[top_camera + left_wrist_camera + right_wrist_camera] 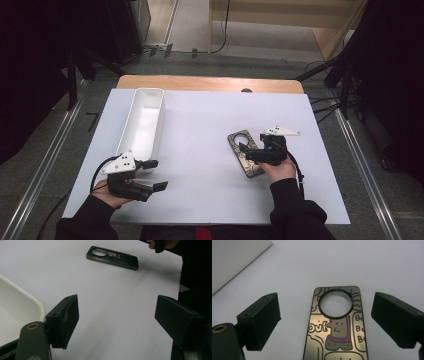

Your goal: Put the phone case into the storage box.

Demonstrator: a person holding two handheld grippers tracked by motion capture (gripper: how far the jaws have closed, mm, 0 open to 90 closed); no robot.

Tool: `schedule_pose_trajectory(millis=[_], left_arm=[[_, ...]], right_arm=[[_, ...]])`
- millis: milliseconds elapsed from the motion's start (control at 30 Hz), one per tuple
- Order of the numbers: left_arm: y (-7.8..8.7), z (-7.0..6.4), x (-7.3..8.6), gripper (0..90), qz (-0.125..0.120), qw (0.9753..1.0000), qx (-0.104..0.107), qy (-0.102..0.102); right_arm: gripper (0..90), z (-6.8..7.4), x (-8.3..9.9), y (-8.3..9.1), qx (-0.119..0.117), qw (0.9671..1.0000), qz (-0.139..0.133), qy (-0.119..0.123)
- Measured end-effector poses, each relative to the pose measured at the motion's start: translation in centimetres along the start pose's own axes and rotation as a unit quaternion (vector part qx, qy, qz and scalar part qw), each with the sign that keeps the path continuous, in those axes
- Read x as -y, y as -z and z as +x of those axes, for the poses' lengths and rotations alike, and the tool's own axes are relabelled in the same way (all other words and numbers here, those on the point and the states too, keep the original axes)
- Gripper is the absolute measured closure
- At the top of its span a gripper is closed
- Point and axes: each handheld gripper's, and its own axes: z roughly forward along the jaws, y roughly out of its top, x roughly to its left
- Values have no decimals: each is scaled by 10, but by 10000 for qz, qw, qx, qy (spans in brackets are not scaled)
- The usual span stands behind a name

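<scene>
My right gripper [248,150] is over the phone case [245,152], jaws spread wide w/ nothing between the pads yet. In the right gripper view the phone case [337,330] lies flat on the white mat, camera-ring end pointing away from me, cartoon print up, one pad either side of it and both clear of its long edges. It sits right of centre on the table [210,83], well apart from the white tray [142,122] at far left.

My left gripper [155,175] hangs near the tray's near end, jaws also apart, holding nothing; its view shows the tray rim [25,296] close by and the phone case [112,258] far off.

Step in hand, as I read it: grab the case w/ the right, prob. to carry it to the tray. To do it well:
- Case is thin and flat, so drop straight down til the pads nearly touch the mat, else they'll close over the top.
- Keep it centred btwn pads so both meet the long edges together; lopsided contact will spin it.
- Grip below the ring hole, nearer the middle, for balance.
- Squeeze gently, since a thin shell may flex and pop out.
- Left stays put, out of the way.
</scene>
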Motion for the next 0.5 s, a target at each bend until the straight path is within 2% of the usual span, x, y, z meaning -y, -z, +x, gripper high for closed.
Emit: schedule_pose_trajectory(millis=[500], left_arm=[[0,0,0,193,6,10000,6,-9]], right_arm=[[77,0,2,-4,-20,9997,259,38]])
